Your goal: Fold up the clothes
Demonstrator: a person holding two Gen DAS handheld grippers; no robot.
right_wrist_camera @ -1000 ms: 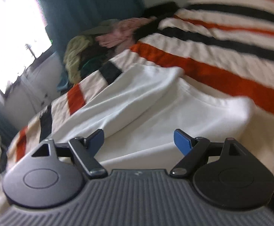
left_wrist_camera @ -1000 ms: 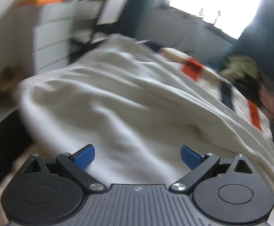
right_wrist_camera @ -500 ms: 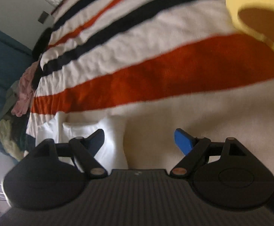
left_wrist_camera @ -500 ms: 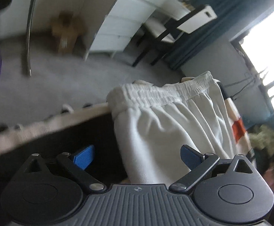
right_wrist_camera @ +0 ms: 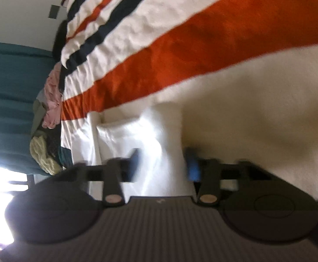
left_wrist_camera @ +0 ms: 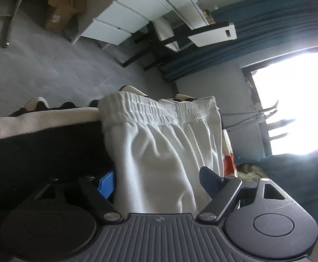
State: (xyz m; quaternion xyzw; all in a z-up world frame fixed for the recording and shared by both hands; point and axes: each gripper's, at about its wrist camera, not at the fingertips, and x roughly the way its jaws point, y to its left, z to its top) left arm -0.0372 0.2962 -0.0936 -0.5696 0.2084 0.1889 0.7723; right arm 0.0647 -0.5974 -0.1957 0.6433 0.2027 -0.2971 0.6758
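White shorts (left_wrist_camera: 159,148) with a ribbed elastic waistband (left_wrist_camera: 150,109) lie on the striped bed cover. In the left wrist view the cloth fills the gap of my left gripper (left_wrist_camera: 156,183), whose blue fingers stand apart on either side of it. In the right wrist view the other end of the white shorts (right_wrist_camera: 150,135) lies between the blurred blue fingers of my right gripper (right_wrist_camera: 161,163), which stand narrower than before, with a gap left on the cloth.
The bed cover (right_wrist_camera: 202,50) has orange, black and cream stripes. A pile of clothes (right_wrist_camera: 47,118) sits at its far end by teal curtains. Beyond the bed edge are grey floor (left_wrist_camera: 38,65), white drawers (left_wrist_camera: 124,21), a desk chair (left_wrist_camera: 180,37) and a cardboard box (left_wrist_camera: 62,6).
Both grippers have swung down to the two ends of the shorts. The right fingers have moved closer together around the cloth. The left gripper has come nearer the waistband side.
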